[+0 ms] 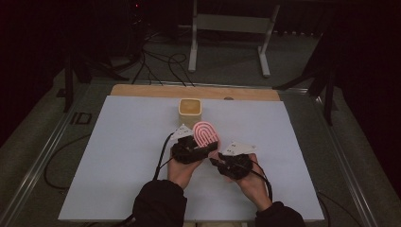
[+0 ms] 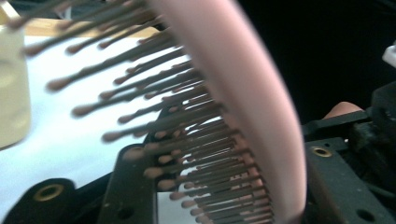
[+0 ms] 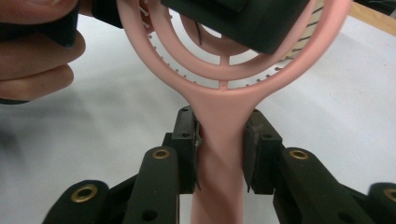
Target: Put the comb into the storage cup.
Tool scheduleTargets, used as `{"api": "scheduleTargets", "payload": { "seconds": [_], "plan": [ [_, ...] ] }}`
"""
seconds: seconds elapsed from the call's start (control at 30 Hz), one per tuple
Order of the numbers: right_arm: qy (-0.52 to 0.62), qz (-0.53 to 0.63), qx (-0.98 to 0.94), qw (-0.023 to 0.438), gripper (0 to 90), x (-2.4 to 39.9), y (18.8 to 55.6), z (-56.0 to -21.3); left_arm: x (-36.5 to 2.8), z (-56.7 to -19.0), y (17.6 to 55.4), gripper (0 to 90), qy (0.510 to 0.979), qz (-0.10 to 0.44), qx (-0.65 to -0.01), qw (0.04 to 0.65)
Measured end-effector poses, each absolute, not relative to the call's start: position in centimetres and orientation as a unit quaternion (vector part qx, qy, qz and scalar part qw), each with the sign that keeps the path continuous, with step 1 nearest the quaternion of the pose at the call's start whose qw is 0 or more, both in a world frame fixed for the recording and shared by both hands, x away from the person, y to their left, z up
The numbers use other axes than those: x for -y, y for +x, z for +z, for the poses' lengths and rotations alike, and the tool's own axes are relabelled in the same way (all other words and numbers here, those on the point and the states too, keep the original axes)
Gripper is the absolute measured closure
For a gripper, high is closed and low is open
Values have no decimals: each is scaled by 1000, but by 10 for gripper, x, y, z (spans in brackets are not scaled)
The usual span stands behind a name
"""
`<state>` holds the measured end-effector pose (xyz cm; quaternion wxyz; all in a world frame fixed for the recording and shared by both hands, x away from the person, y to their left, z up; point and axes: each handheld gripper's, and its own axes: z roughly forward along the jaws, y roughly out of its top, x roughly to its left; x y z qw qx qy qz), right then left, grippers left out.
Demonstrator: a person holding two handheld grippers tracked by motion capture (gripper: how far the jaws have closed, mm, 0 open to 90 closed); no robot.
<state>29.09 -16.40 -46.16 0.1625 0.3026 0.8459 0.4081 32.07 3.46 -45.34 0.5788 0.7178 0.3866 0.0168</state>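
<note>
I see one pink hairbrush (image 1: 206, 133), a vented paddle type: its oval head is made of concentric pink arches joined by a short central rib, with open slots between them. Brown bristles (image 2: 154, 121) with small rounded tips stand in rows off one face. The head narrows into a plain pink handle (image 3: 219, 154). It is lifted off the bench, just on my side of the cream cup (image 1: 190, 108) and slightly to its right. The smooth back faces up in the high view, the head pointing towards the cup and the handle towards me.
</note>
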Motion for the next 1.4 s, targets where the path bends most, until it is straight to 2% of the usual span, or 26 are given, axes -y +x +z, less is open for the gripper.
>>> {"api": "scheduleTargets", "payload": {
  "seconds": [0.4, 0.6, 0.67, 0.73, 0.8, 0.83, 0.93, 1.4],
  "plan": [
    [304, 418, -842, 157, 682, 165, 291, -461, -34, -449, 316, 629, 710, 13, -383, 590],
    [305, 436, -832, 155, 412, 168, 293, -458, -36, -446, 316, 632, 709, 30, -388, 588],
    [308, 438, -829, 158, 362, 168, 293, -457, -37, -445, 317, 632, 709, 34, -389, 587],
    [316, 447, -822, 157, 276, 168, 293, -457, -39, -445, 317, 632, 707, 35, -392, 588],
    [321, 451, -815, 170, 164, 168, 292, -456, -40, -444, 318, 632, 705, 35, -394, 589],
    [326, 452, -812, 175, 135, 168, 292, -456, -41, -444, 318, 632, 704, 35, -395, 589],
    [335, 463, -802, 173, 99, 170, 292, -455, -44, -442, 318, 632, 703, 39, -397, 589],
    [331, 485, -788, 186, 91, 189, 289, -455, -60, -436, 321, 632, 692, 61, -409, 591]
  ]
}}
